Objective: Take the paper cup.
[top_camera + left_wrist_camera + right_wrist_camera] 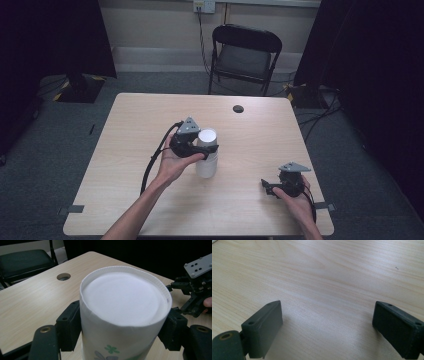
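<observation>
The left gripper point(204, 148) has its black jaws clamped on either side of a white paper cup point(207, 152), which is cylindrical with a ribbed rim, a flat white top and flower prints low on its wall, near the middle of the light woodgrain table point(125, 150). The left hand point(172, 162) cradles it palm-up. The right gripper point(266, 186), jaws spread wide apart, sits near the table's front right corner.
</observation>
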